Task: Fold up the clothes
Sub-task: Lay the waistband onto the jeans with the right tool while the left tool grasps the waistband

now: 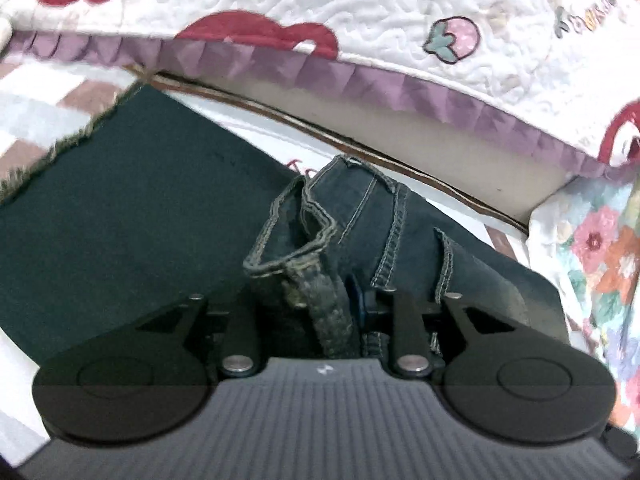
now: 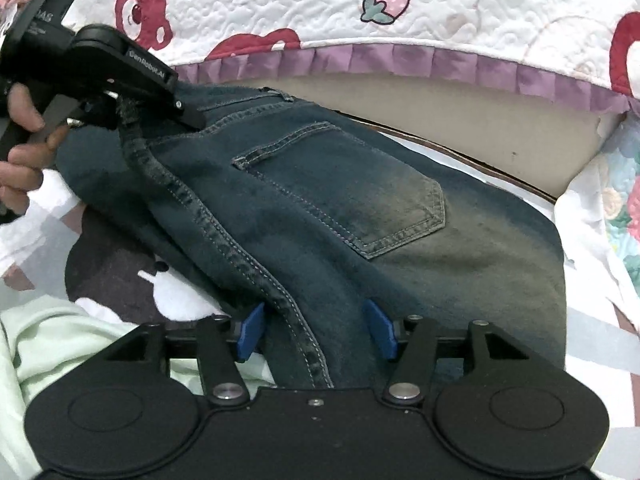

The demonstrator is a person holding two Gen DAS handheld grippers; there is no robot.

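Right gripper [image 2: 316, 330] is sitting spread wide, blue pads [image 2: 249, 332] straddling the jeans' [image 2: 360, 216] side seam, not clamping. Left gripper [image 1: 340, 304] is pinching the jeans' waistband edge [image 1: 328, 312], lifting it. Jeans are lying on the patterned sheet [image 2: 500, 164] beside the quilted blanket [image 2: 460, 4].

Your left gripper [image 1: 332, 312] is burying its own fingertips in the jeans [image 1: 376, 232], so you're not seeing how its jaws are meeting. Left of the jeans, the dark cloth [image 1: 132, 208] is running off the frame edge. In the right wrist view, your hand [image 2: 22, 148] left of the jeans is getting cropped, and the quilt [image 2: 440, 4] above them is reading blurred
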